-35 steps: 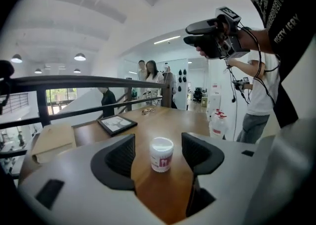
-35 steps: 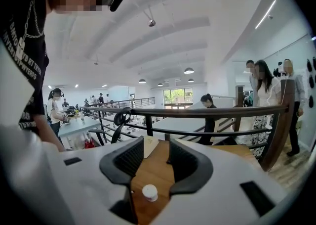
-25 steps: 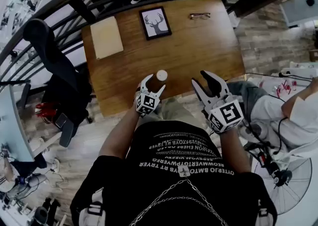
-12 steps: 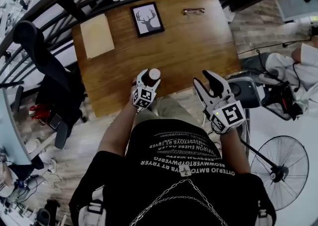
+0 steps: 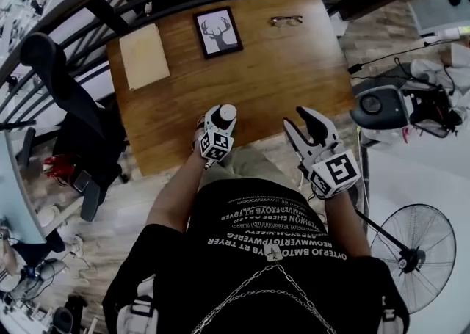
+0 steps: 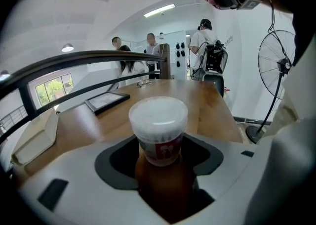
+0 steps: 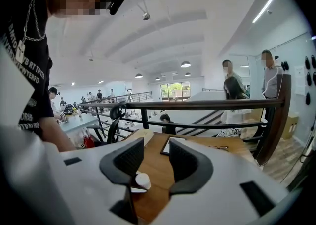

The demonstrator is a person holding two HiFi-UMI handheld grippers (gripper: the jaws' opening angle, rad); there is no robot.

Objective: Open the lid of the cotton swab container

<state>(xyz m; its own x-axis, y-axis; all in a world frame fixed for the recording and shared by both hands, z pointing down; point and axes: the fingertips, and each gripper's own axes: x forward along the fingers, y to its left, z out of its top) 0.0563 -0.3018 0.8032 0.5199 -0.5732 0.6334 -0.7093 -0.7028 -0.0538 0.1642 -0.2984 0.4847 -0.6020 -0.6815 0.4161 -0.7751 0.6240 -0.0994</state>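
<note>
Though only lid (image 5: 228, 111) overhead, red label (image 6: 163, 151) on cotton swab container (image 6: 159, 125) close-up.

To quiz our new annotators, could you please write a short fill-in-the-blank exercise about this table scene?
1. The container has a ___ lid.
2. The framed picture shows a ___.
3. The glasses lie on the ___.
Missing words: white; deer; table.
</note>
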